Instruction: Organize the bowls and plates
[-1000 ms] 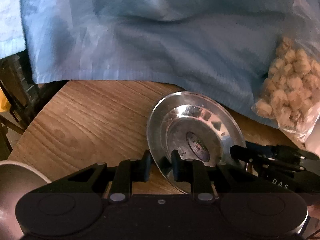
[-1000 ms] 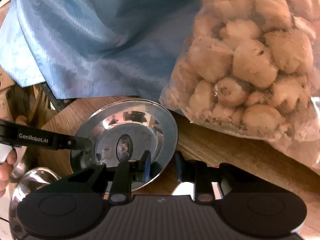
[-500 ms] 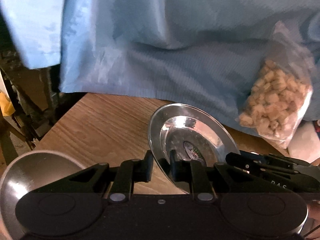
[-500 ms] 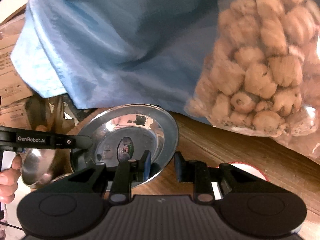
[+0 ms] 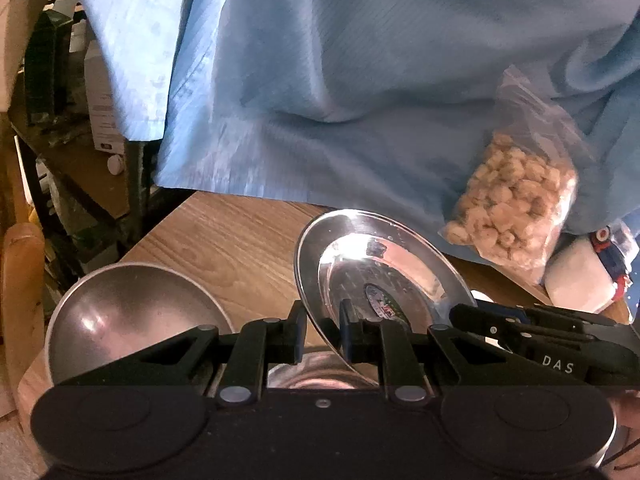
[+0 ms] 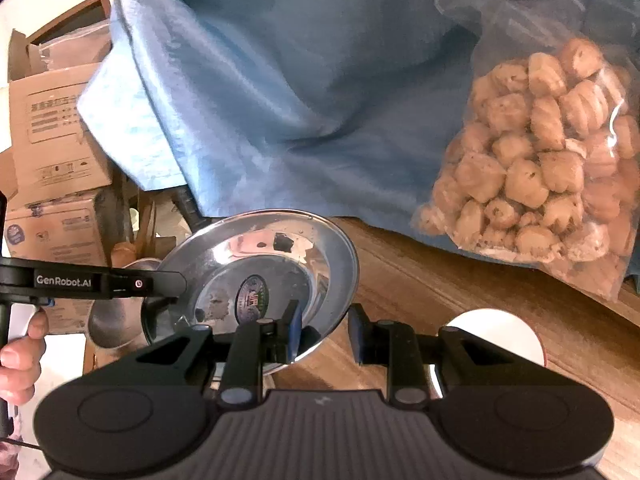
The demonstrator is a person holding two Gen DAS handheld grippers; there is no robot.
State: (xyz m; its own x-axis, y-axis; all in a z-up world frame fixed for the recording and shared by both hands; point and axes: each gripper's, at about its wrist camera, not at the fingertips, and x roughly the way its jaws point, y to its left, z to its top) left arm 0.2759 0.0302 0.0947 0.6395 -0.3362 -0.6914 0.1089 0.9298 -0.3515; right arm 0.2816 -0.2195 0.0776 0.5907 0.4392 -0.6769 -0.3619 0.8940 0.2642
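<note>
A shiny steel plate (image 5: 380,264) with a round sticker in its middle hangs tilted above the wooden table (image 5: 224,236). My left gripper (image 5: 322,332) is shut on its near rim, one finger on each face. My right gripper (image 6: 324,332) holds the opposite rim of the plate (image 6: 256,272), its left finger on the inner face. Each gripper shows in the other's view: the right gripper (image 5: 464,316) at the plate's right rim, the left gripper (image 6: 172,292) at its left rim. A steel bowl (image 5: 132,316) sits on the table, lower left.
Blue cloth (image 5: 320,80) drapes over the table's far side. A clear bag of brown snack pieces (image 6: 540,168) leans on it. A white disc with a red rim (image 6: 496,332) lies by my right gripper. Cardboard boxes (image 6: 52,140) stand left; a hand (image 6: 20,356) grips the left handle.
Both grippers have risen and drawn back with the plate between them. The left fingers closed a little tighter on the rim. The steel bowl and the white disc have come into view.
</note>
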